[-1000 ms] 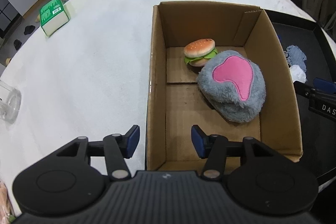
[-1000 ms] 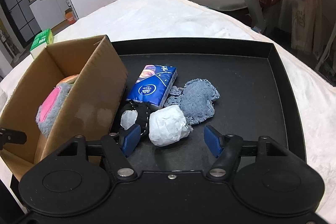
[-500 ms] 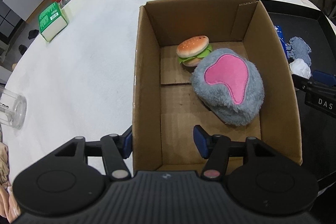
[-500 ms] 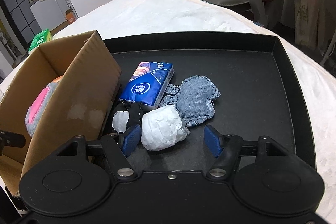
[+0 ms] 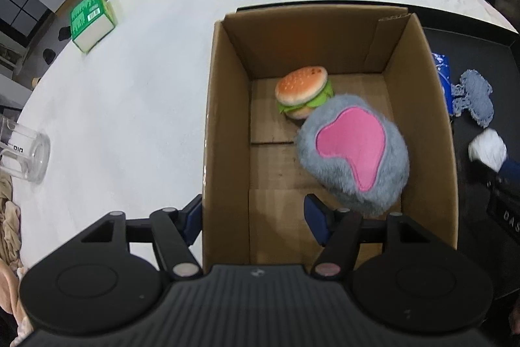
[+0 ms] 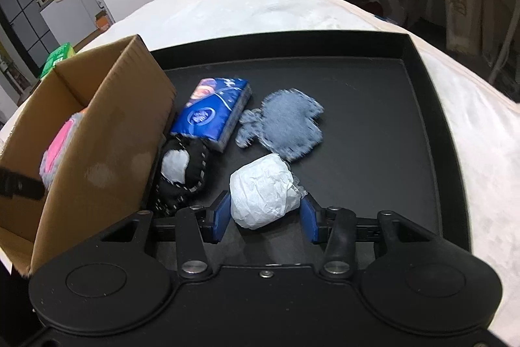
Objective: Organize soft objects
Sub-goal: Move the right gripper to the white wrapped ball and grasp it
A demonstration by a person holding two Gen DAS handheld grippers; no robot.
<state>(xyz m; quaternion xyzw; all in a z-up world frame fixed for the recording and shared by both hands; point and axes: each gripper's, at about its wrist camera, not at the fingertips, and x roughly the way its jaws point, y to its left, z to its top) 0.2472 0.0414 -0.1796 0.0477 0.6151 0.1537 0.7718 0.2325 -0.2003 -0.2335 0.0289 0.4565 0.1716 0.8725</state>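
Observation:
A cardboard box (image 5: 422,93) holds a plush burger (image 5: 302,86) and a grey furry toy with a pink patch (image 5: 354,152). My left gripper (image 5: 253,221) is open and straddles the box's left wall at its near corner. On the black tray (image 6: 422,126) lie a white crumpled paper ball (image 6: 263,192), a grey-blue cloth (image 6: 289,122), a blue tissue pack (image 6: 211,116) and a black-and-white soft item (image 6: 180,171). My right gripper (image 6: 265,218) is open, its jaws on either side of the paper ball.
The box (image 6: 97,145) stands against the tray's left part. On the white table are a green-and-white carton (image 5: 91,20) at the far left and a clear glass (image 5: 22,152) at the left edge. Beige cloth (image 5: 8,217) lies near it.
My left gripper moved right, so its jaws now straddle the box's left wall. My right gripper moved forward and narrowed around the paper ball.

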